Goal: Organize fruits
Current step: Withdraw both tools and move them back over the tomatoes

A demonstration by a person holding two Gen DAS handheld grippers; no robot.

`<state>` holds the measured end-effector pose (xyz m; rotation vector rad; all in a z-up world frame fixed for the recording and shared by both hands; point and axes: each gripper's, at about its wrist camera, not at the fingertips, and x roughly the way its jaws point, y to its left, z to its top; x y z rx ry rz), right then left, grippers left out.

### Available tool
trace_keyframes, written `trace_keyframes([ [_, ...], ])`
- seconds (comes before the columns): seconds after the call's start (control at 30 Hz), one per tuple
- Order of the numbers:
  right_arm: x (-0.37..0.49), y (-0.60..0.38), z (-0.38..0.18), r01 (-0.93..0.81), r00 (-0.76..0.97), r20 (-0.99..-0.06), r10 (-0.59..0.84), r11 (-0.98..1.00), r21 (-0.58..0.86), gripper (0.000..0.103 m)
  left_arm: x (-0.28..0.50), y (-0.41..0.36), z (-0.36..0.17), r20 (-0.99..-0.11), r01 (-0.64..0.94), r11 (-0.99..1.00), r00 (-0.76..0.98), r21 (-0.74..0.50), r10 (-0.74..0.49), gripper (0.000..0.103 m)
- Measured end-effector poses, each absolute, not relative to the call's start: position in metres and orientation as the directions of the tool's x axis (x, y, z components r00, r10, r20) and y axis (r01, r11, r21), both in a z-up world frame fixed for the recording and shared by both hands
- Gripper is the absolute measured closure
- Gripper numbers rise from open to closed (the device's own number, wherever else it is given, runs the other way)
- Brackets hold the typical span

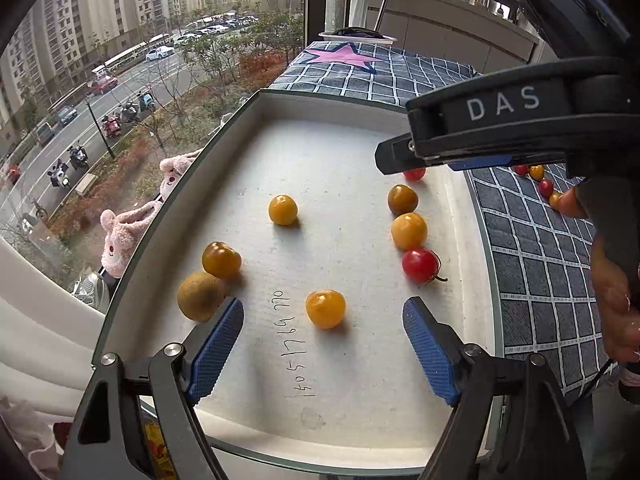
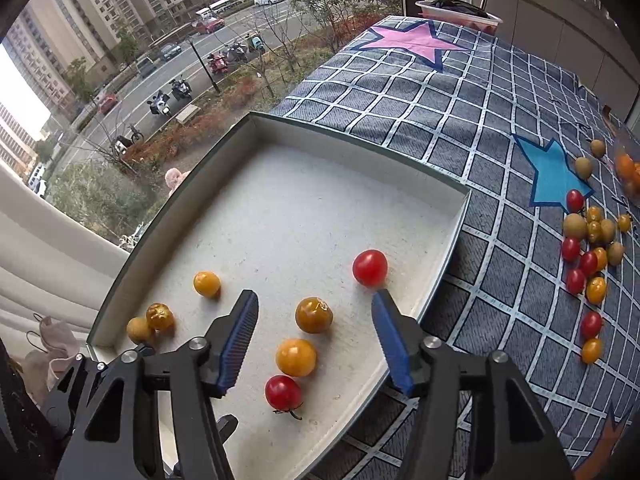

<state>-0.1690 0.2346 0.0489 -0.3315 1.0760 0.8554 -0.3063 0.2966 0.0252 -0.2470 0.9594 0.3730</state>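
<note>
A shallow white tray [image 1: 340, 152] [image 2: 304, 208] holds several small fruits. In the left wrist view an orange tomato [image 1: 325, 309] lies loose between the fingers of my left gripper [image 1: 324, 306], which is open and touches nothing. A brown fruit [image 1: 200, 296] sits just outside its left fingertip. My right gripper [image 2: 315, 296] is open over the tray's near right part. A dark orange tomato [image 2: 314, 315], an orange one [image 2: 296, 357] and a red one [image 2: 283, 392] lie untouched between its fingers. Another red tomato [image 2: 370, 268] rests by the right fingertip.
Many loose red, orange and brown fruits [image 2: 588, 248] lie on the blue checked cloth [image 2: 460, 112] right of the tray. A bowl [image 2: 458, 10] stands at the far end. A window runs along the tray's left side. A hand [image 1: 612, 300] grips the right tool.
</note>
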Motion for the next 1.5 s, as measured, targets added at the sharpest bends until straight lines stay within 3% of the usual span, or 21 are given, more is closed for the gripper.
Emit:
trace_keyframes([
  [0.1, -0.167, 0.225, 0.060, -0.740, 0.217, -0.858, 0.466, 0.652, 0.166, 0.023, -0.307, 0.294, 0.027, -0.835, -0.416, 0.908, 0.513, -0.041, 0.197, 0.020],
  [0.23, -0.162, 0.205, 0.068, -0.712, 0.236, -0.844, 0.483, 0.677, 0.188, 0.022, -0.307, 0.290, 0.033, -0.834, -0.410, 0.911, 0.516, -0.039, 0.196, 0.020],
  [0.9, -0.120, 0.054, 0.050, -0.504, 0.321, -0.844, 0.429, 0.832, 0.231, 0.022, -0.270, 0.229, 0.067, -0.814, -0.296, 0.954, 0.543, 0.043, 0.205, 0.020],
  [1.27, -0.091, -0.024, 0.039, -0.380, 0.382, -0.854, 0.354, 0.902, 0.204, 0.022, -0.209, 0.182, 0.073, -0.826, -0.216, 0.976, 0.544, 0.030, 0.146, 0.020],
  [1.5, -0.089, -0.027, 0.033, -0.408, 0.405, -0.848, 0.343, 0.897, 0.168, 0.022, -0.161, 0.172, 0.061, -0.844, -0.220, 0.975, 0.514, 0.042, 0.152, 0.020],
])
